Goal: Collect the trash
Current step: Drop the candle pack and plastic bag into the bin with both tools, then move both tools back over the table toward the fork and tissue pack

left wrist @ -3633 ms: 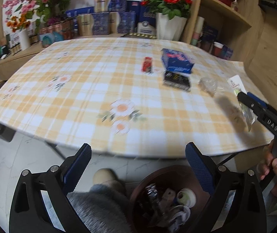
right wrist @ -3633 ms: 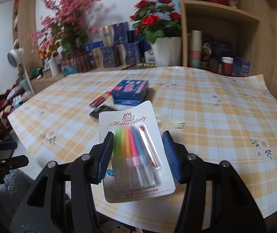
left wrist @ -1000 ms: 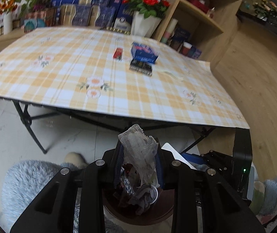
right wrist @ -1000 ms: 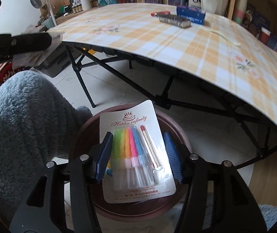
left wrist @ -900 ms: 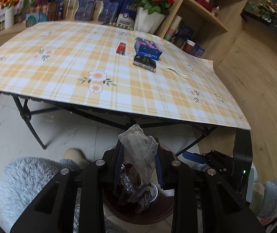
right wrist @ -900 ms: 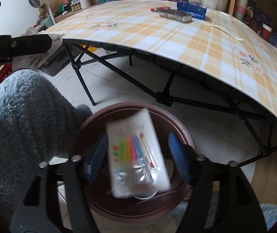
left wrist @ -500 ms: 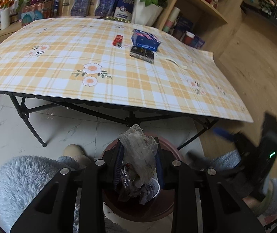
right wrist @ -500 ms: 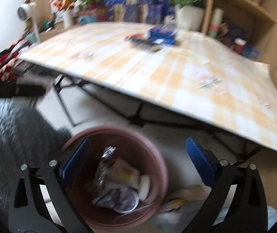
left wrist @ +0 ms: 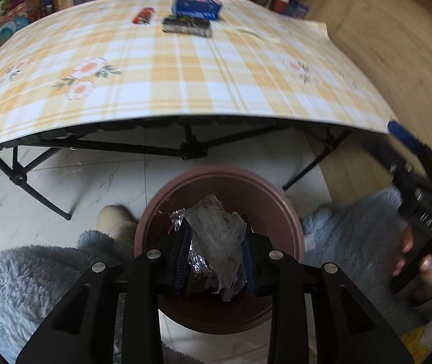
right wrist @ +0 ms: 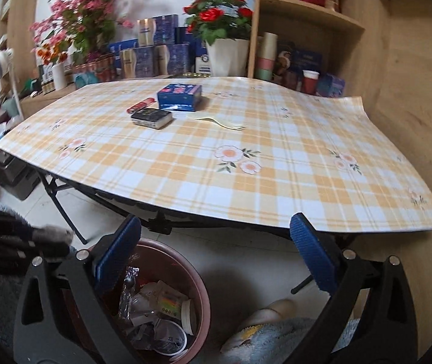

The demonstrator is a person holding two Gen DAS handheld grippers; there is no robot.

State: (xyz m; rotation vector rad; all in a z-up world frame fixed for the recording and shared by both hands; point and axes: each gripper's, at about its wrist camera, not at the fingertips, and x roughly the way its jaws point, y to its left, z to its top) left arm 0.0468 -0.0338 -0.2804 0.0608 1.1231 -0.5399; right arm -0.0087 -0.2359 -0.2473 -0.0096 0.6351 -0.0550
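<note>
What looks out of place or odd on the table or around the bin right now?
Little stands out. A pale plastic fork lies loose on the yellow checked tablecloth, beside the blue box, and looks like leftover trash. The left gripper holds a crumpled clear wrapper above the brown round bin, not yet dropped.

The wrapper (left wrist: 216,242) and left gripper (left wrist: 216,261) cover most of what's in the bin (left wrist: 279,206). Right gripper (left wrist: 413,163) is a motion-blurred smear, cut off at the edge. The bin's (right wrist: 197,285) near rim runs off-frame, and I can't really tell the trash (right wrist: 155,312) apart.
</note>
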